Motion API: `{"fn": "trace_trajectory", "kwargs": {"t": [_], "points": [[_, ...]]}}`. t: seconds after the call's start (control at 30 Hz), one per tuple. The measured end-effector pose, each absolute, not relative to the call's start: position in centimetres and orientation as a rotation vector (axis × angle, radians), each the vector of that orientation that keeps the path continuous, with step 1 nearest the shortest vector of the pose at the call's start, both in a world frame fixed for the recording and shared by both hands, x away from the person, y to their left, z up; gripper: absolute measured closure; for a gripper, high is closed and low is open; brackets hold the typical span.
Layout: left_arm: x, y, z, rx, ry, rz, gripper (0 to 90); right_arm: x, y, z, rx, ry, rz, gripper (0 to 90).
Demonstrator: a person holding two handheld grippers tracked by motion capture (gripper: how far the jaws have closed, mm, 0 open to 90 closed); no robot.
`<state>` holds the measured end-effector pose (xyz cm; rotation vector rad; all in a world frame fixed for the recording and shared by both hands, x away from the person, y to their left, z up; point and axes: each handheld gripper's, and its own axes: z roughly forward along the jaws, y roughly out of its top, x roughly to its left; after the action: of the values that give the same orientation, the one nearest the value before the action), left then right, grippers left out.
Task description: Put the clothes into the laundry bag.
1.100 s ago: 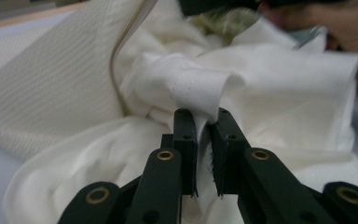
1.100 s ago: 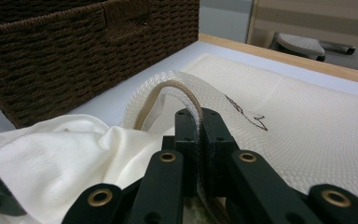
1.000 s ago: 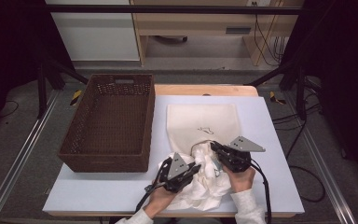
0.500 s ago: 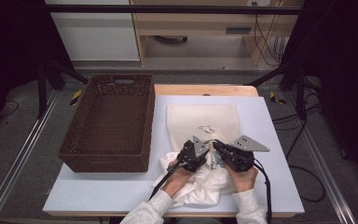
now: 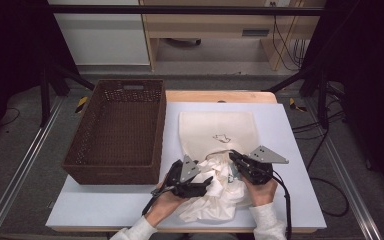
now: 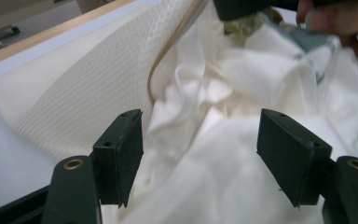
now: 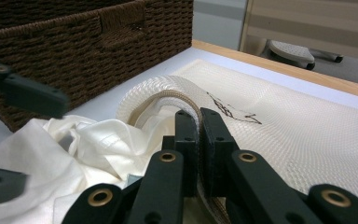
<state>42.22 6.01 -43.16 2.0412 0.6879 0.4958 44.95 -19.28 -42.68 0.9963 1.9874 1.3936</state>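
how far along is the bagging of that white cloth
Partly done. The right hand-held gripper is shut on the mesh bag rim, holding its mouth up. The left hand-held gripper is open over the white cloth, most of which lies outside. Stuffing remains.

A white-topped desk (image 5: 290,130) with a wooden far edge stands on a grey floor (image 5: 25,150). Metal rails (image 5: 15,182) run along the floor at left and right. Beyond the far edge sit a white cabinet (image 5: 100,35) and a light wooden unit (image 5: 215,25), with black cables (image 5: 282,42) hanging at its right. Dark stand legs (image 5: 55,75) frame both sides, which lie in shadow.
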Motion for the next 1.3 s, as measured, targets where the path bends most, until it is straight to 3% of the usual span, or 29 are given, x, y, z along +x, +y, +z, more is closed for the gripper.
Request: {"fn": "trace_trajectory", "kwargs": {"t": [0.17, 0.4, 0.63, 0.73, 1.03, 1.3], "points": [[41.9, 7.7, -45.4, 2.084, 0.731, 0.492, 31.5, 44.9, -19.5, -42.6, 0.956, 1.995, 1.397, 86.4], [42.5, 7.7, -47.6, 2.106, 0.763, 0.426, 43.5, 45.0, -19.6, -42.6, 0.919, 2.024, 1.382, 86.4], [42.5, 7.4, -48.1, 2.105, 0.770, 0.420, 74.5, 45.1, -19.4, -42.7, 0.963, 2.034, 1.394, 86.3], [42.6, 7.5, -48.0, 2.081, 0.770, 0.413, 80.1, 45.2, -19.3, -42.8, 0.958, 2.043, 1.395, 86.3], [41.6, 5.2, -44.1, 1.918, 0.642, 0.375, 81.3, 45.3, -19.3, -42.8, 0.976, 2.058, 1.416, 86.2], [44.6, -0.3, -44.5, 1.980, 0.645, 0.487, 81.1, 45.3, -19.7, -42.7, 0.989, 2.046, 1.422, 86.1]]}}
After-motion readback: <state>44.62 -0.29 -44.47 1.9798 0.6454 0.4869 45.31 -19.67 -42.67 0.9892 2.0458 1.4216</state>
